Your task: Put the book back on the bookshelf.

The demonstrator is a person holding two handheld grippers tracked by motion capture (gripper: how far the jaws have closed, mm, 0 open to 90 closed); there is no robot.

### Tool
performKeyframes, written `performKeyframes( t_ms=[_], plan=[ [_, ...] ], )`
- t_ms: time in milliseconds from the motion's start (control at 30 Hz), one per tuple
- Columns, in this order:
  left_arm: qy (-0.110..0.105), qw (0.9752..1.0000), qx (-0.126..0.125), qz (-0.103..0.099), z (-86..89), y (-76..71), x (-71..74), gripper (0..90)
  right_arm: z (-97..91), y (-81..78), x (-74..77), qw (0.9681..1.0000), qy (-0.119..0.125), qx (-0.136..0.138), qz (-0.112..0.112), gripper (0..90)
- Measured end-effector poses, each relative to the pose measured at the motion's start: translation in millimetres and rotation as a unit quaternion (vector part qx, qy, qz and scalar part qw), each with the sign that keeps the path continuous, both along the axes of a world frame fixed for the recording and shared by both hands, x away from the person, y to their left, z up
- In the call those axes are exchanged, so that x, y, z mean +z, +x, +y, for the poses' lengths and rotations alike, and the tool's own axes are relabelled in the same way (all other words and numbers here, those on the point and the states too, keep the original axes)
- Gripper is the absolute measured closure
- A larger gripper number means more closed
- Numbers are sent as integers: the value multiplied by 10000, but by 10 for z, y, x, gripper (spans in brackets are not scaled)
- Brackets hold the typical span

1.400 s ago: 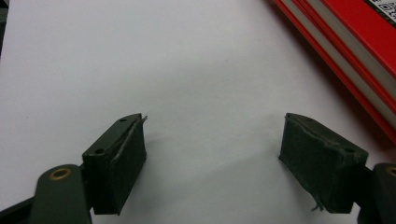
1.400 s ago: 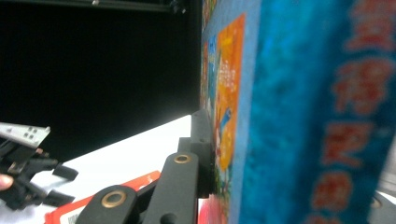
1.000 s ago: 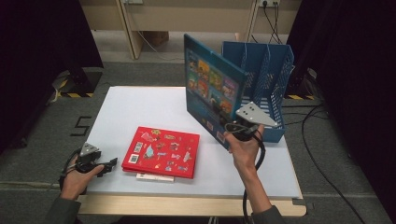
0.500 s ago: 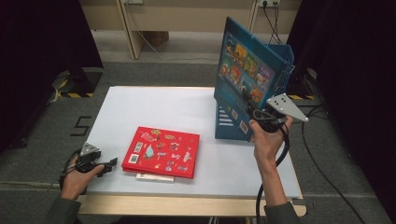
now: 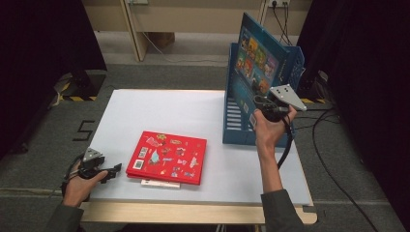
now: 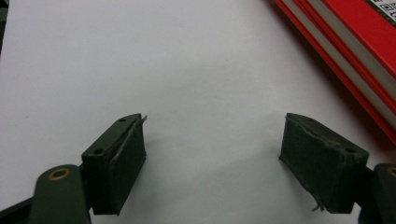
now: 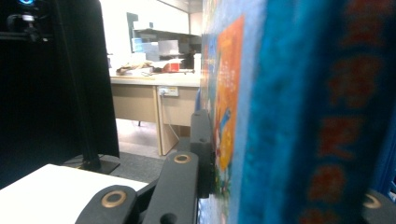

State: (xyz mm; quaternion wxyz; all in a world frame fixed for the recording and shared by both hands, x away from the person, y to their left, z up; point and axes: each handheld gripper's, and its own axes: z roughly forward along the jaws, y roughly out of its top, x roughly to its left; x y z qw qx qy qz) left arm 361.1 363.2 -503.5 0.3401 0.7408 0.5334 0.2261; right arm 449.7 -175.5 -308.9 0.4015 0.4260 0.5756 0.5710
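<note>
White table (image 5: 193, 111) on grey carpet (image 5: 159, 75), black curtains (image 5: 43, 43), beige desk (image 7: 140, 100), wall sockets (image 5: 278, 3)

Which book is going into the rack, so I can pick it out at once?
Find the blue file rack at the right side of the white table. The blue book stands upright in it, clamped by the right hand-held gripper. Its blue cover of small coloured pictures differs from the red book lying flat.
</note>
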Motion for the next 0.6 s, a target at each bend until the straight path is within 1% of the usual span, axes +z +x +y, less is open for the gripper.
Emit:
performKeyframes(
  t_ms=[67, 100, 133, 167, 200, 233, 300, 333, 400, 433, 467, 567, 600],
  plan=[
    [4, 10000, -5, -1, 1, 0, 0, 206, 24, 69, -24, 10000, -11, -55, 15, 825],
    [0, 10000, -3, -6, 1, -1, -1, 206, 40, 98, -36, 9999, -19, -80, 59, 825],
    [1, 10000, 0, -9, 0, -1, -1, 206, 72, 161, -64, 9998, -57, -140, 92, 825],
    [1, 10000, 0, -9, 0, -1, -1, 206, 72, 161, -64, 9998, -57, -140, 92, 825],
    [1, 10000, 0, -9, 1, -1, -1, 205, 105, 223, -90, 9997, -63, -213, 115, 826],
    [1, 10000, 0, -9, 1, -1, -1, 205, 105, 223, -90, 9997, -63, -213, 115, 826],
    [-1, 10000, 4, -15, 1, -3, -2, 206, 133, 314, -120, 9995, -23, -286, 123, 825],
    [-1, 10000, 1, -13, 1, -2, -2, 206, 133, 314, -120, 9995, -23, -286, 123, 825],
    [5, 10000, 2, -5, 0, -2, 0, 205, 163, 383, -143, 9994, 19, -327, 146, 825],
    [5, 10000, 1, -7, 0, -2, -1, 206, 179, 399, -146, 9992, 50, -341, 209, 825],
    [2, 10000, 4, -10, 1, -4, -1, 206, 207, 460, -164, 9991, -8, -387, 160, 825],
    [-7, 10000, 3, -22, 1, -4, -4, 205, 251, 499, -191, 9990, 32, -407, 181, 825],
    [-1, 10000, 5, -13, 1, -5, -2, 205, 269, 517, -205, 9989, -7, -437, 183, 825]
  ],
)
